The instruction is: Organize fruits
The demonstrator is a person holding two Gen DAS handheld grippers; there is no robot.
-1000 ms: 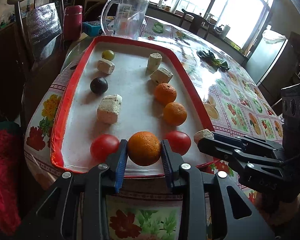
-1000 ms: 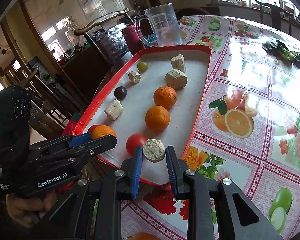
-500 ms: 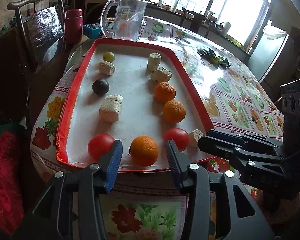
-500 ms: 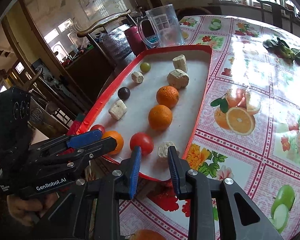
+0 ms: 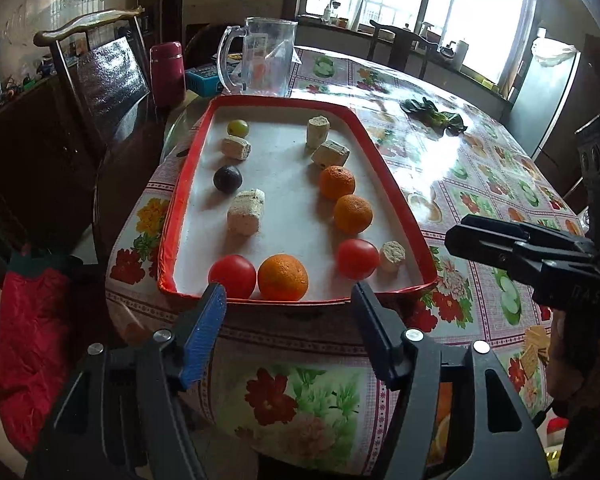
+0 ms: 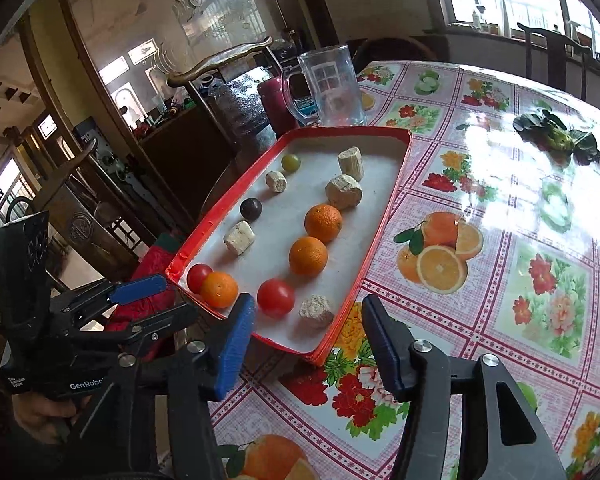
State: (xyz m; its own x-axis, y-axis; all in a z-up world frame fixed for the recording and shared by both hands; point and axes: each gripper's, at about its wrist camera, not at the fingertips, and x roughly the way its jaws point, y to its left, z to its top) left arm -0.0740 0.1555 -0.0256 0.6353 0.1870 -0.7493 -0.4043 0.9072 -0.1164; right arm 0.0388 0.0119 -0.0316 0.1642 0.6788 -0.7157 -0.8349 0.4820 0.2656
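The red tray (image 5: 384,160) sits on a table with a flowery cloth (image 6: 500,264), and all the fruit lies inside the tray.

The left gripper (image 5: 288,320) hangs just off the near edge of the tray. Its two fingers are spread wide apart and hold nothing. The right gripper (image 6: 308,332) is by the near right corner of the tray. Its fingers are spread wide too, with nothing between them.

At the near end of the tray, a red tomato (image 5: 232,276) and a big orange (image 5: 283,277) touch side by side near the left corner. A second tomato (image 5: 358,259) sits near the right corner, and a small pale chunk (image 5: 392,256) rests right beside it, close to the right wall.

Up the right side of the tray come two more oranges (image 5: 353,213), one behind the other. Past them are two pale chunks (image 5: 330,153).

Up the left side of the tray are a pale block (image 5: 246,217), a dark round fruit (image 5: 228,178), a smaller pale piece (image 5: 236,147) and a green round fruit (image 5: 238,128) at the far end.

Just past the far end of the tray stands a clear jug (image 5: 260,62). A dark red flask (image 5: 167,72) stands left of it.
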